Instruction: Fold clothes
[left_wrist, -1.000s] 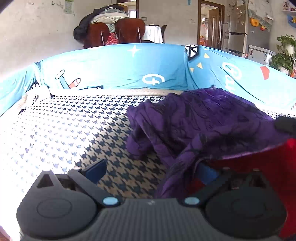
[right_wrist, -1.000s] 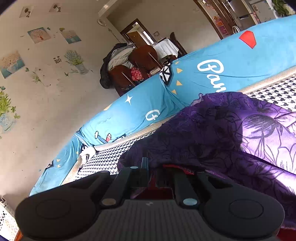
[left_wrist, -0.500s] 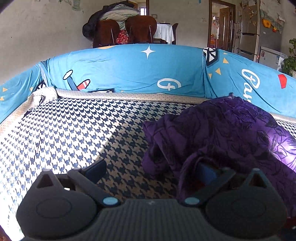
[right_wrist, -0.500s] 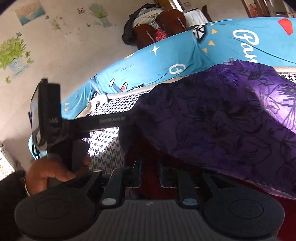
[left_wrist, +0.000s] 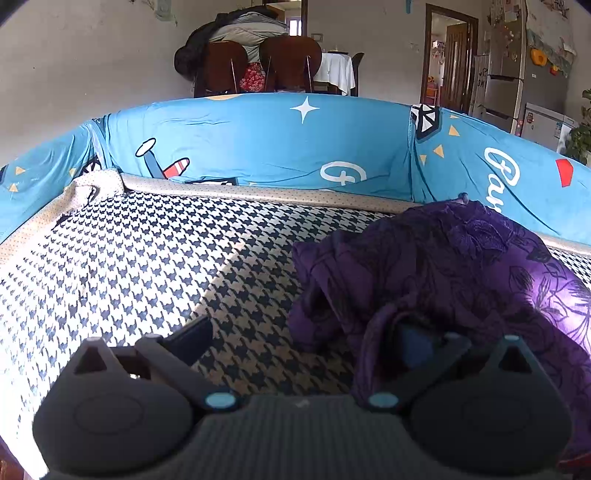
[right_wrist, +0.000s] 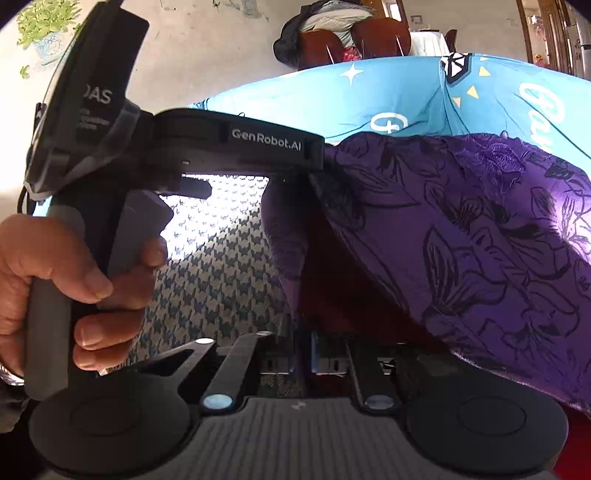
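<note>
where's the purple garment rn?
The purple garment sits right of centre in the left wrist view, heaped on the houndstooth cover just before the blue bumper. In the right wrist view it fills the right half.

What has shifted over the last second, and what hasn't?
The right tongs rolled level and swung in beside the left tongs, whose body and hand now fill their view. Their jaws have just closed further; red cloth sits between them. The left tongs stay wide open, purple garment draped over one finger.
</note>
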